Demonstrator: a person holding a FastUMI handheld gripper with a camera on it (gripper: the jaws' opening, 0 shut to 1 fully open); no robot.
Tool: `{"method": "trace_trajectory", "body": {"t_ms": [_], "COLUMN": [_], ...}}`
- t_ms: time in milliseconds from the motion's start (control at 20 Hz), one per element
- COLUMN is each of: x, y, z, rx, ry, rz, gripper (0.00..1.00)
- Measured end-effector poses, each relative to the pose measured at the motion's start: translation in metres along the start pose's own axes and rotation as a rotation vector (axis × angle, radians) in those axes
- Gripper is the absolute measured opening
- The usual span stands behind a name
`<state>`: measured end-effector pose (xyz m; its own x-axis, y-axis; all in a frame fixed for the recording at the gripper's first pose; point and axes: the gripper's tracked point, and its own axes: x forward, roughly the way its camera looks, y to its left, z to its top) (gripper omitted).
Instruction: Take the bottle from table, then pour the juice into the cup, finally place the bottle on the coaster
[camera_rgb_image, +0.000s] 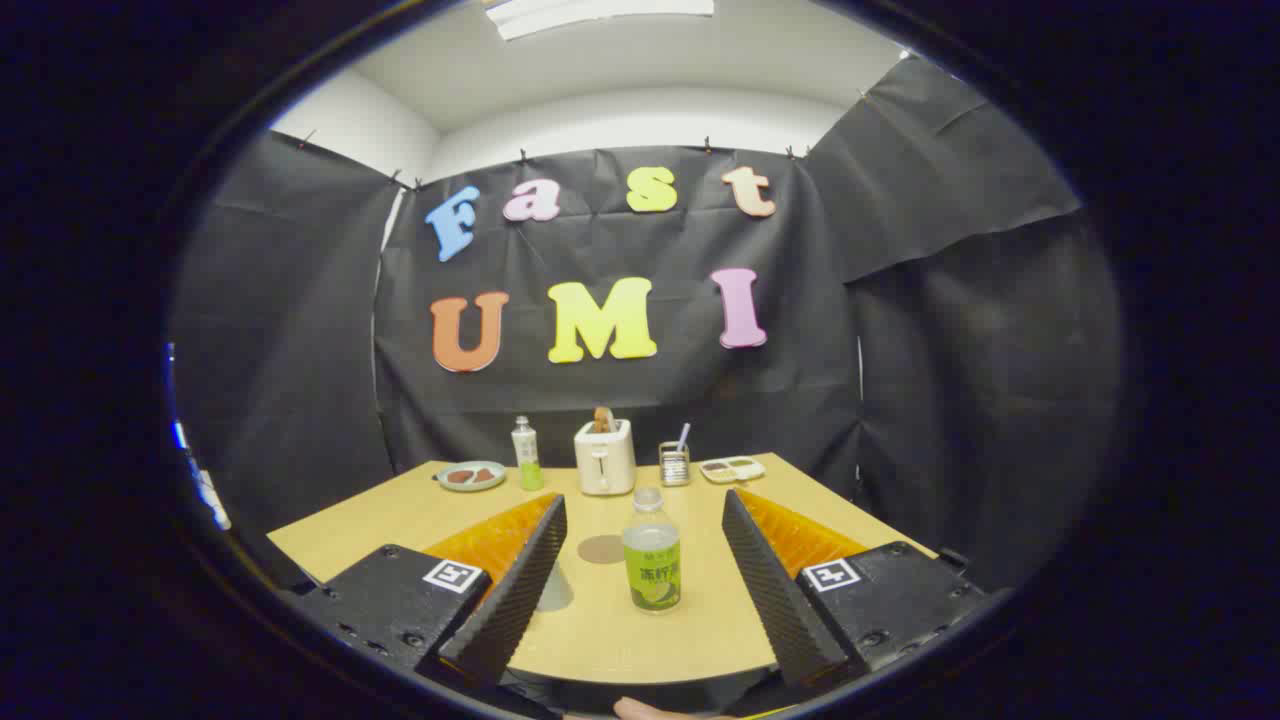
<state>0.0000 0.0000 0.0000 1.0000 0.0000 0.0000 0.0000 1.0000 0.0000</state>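
A small clear bottle with a green label and greenish juice stands upright on the wooden table. It sits between my two fingers, a little nearer the right one, and neither touches it. My gripper is open wide. A flat brown round coaster lies on the table just left of the bottle and slightly beyond it. A pale grey shape shows beside the left finger and is partly hidden by it; it may be a clear cup, but I cannot tell.
Along the table's far edge stand a plate, a second green bottle, a cream toaster with bread, a small metal holder and a divided tray. Black cloth walls close in behind and beside the table.
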Motion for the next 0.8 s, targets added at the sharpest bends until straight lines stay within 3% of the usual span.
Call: {"method": "trace_trajectory", "body": {"t_ms": [300,800], "x": [-0.011,0.002], "y": [0.002,-0.008], "z": [0.010,-0.005], "rx": [-0.018,-0.011], "ry": [-0.057,-0.022], "rz": [0.016,-0.010], "gripper": [1.00,1.00]}}
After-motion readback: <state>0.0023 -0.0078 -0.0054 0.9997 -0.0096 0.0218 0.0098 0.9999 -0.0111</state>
